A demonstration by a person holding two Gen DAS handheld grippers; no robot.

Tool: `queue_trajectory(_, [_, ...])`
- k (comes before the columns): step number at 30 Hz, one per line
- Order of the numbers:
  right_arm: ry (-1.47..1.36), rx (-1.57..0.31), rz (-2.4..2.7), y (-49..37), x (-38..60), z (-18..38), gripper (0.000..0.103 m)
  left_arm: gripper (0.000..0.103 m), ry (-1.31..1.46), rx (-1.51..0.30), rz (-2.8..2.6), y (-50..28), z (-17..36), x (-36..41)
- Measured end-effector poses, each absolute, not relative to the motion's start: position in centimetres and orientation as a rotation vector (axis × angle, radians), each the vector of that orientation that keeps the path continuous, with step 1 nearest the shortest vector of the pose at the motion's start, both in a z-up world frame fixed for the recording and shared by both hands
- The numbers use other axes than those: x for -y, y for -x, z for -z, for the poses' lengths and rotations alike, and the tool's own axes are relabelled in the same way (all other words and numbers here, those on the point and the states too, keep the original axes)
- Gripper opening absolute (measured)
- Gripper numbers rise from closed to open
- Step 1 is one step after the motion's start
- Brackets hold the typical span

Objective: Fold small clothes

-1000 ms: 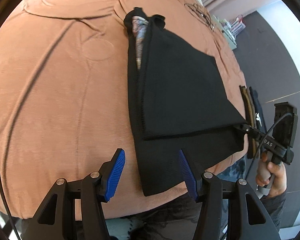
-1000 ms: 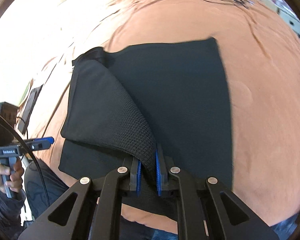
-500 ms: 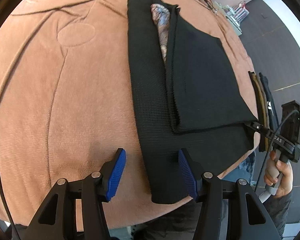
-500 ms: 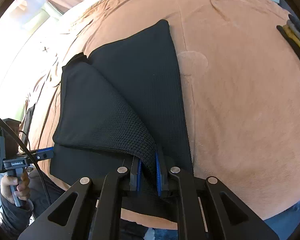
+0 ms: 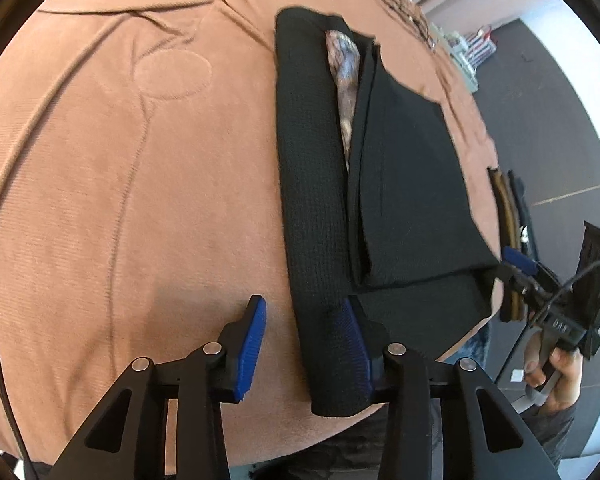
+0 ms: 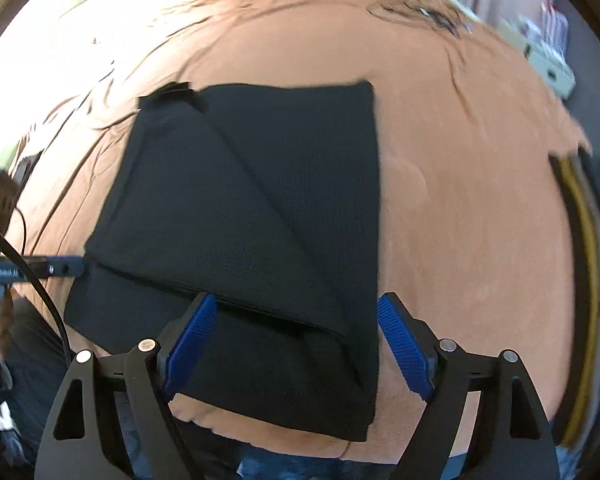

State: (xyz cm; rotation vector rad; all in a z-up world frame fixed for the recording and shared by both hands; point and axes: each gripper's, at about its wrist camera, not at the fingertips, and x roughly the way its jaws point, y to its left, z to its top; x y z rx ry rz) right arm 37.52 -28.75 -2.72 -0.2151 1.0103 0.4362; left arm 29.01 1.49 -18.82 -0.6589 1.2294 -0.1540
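Lying between parted right gripper (image 6: 296, 344) jaws: black garment (image 6: 260, 216).

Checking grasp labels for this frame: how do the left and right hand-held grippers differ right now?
Left hand-held gripper: narrower gap, straddling the left edge strip of the black garment, with cloth partly hiding one pad. Right hand-held gripper: clearly wider gap, straddling the near corner of the folded flap, both pads in plain sight. Shared: both are open with blue pads, and neither is clamping cloth.
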Motion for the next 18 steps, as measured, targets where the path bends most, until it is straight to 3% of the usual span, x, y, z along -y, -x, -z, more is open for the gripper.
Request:
queue_trajectory(7, [0.339,-0.985,-0.611,-35.7,21.2,1.3,0.082,0.042,0.707,-1.164,0.139,-27.5,17.4,-5.3])
queue_trajectory(9, [0.395,-0.995,-0.65,-35.3,18.8,1.9,0.077,0.042,0.716,-1.151,0.13,-27.1,17.1,-6.4])
queue_trajectory(11, [0.438,-1.021,-0.679,-35.3,16.7,2.9,0.063,0.042,0.727,-1.141,0.119,-26.7,17.0,-7.5])
queue_trajectory(18, [0.552,-1.09,-0.689,-37.1,13.0,6.7,0.061,0.042,0.776,-1.129,0.096,-25.3,17.4,-10.5])
